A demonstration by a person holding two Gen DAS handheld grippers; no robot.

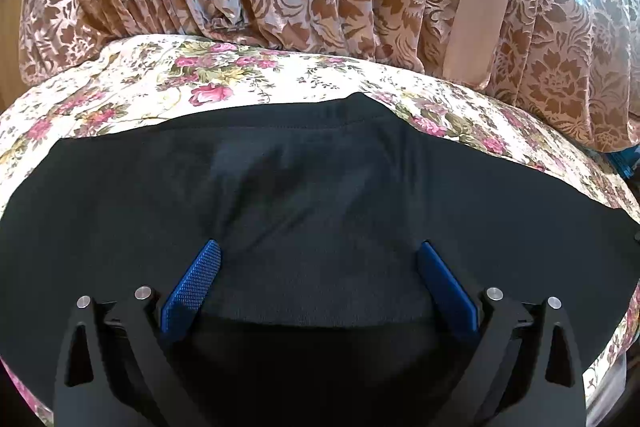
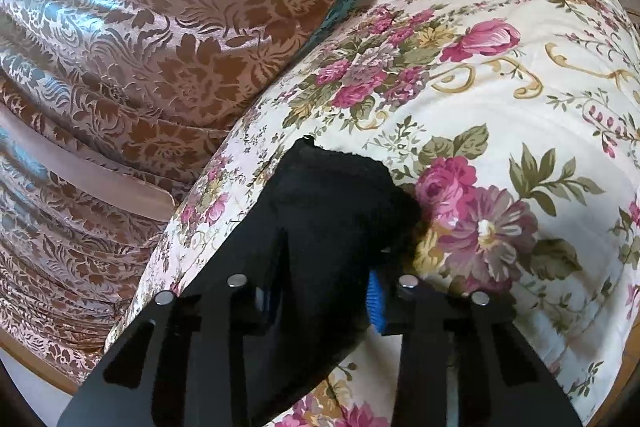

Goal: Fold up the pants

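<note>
Black pants [image 1: 320,187] are spread mid-frame, seemingly partly folded; left gripper [image 1: 320,267] is held wide open, empty. Right gripper [image 2: 320,291] is clamped on bunched fabric; folding remains.

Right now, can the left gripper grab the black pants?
Probably yes. The left gripper hovers with its jaws wide open right over the black pants, which lie flat on the flowery bedspread. Nothing blocks the way, though flat cloth may be hard to pinch.
</note>
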